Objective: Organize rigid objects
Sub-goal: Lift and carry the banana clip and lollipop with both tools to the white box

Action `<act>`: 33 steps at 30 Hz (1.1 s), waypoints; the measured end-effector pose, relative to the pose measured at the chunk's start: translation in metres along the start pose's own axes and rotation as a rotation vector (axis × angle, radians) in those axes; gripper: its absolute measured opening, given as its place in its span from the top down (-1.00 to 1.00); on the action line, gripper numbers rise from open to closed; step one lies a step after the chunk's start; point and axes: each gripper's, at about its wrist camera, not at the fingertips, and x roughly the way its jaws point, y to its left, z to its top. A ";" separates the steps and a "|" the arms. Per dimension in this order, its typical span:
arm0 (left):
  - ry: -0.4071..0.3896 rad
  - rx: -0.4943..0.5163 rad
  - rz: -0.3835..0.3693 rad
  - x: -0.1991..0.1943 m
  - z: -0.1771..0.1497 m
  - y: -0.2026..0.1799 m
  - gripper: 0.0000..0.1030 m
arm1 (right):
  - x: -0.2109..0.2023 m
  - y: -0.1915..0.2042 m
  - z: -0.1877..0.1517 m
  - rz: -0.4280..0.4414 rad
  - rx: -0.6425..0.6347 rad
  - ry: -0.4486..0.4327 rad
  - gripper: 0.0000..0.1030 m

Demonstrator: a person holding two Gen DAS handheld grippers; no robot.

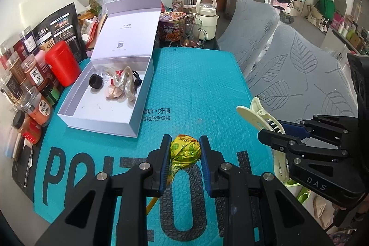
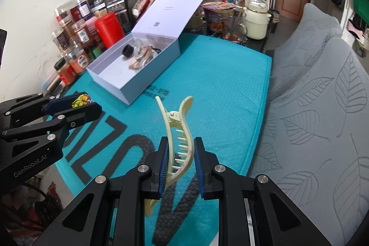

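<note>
My left gripper point(image 1: 184, 144) is shut on a lollipop in a yellow-green wrapper point(image 1: 185, 151), held above the teal mat point(image 1: 196, 89); its stick hangs down between the fingers. My right gripper point(image 2: 180, 146) is shut on a cream hair claw clip point(image 2: 178, 130), which stands up between the pads. Each gripper shows in the other's view: the right one with the clip point(image 1: 260, 117) at right, the left one with the lollipop point(image 2: 81, 99) at left. An open white box point(image 1: 110, 93) on the mat's far left holds a black ring, a translucent clip and other small items.
Spice jars and a red canister point(image 1: 62, 62) line the wall left of the box. Behind the mat stand a noodle cup, a glass mug point(image 1: 192, 32) and a cream kettle point(image 1: 206, 15). Grey leaf-patterned chairs point(image 1: 299, 75) sit right of the table.
</note>
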 end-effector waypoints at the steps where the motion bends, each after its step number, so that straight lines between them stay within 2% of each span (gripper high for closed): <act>1: -0.004 -0.002 0.001 -0.004 -0.002 0.003 0.53 | -0.003 0.005 -0.001 0.003 -0.002 0.000 0.59; 20: -0.040 0.013 0.009 -0.069 -0.039 0.084 0.53 | -0.018 0.115 -0.016 0.036 0.017 -0.022 0.59; 33: -0.063 0.006 0.000 -0.085 -0.039 0.130 0.53 | -0.014 0.169 -0.008 0.046 0.004 -0.021 0.59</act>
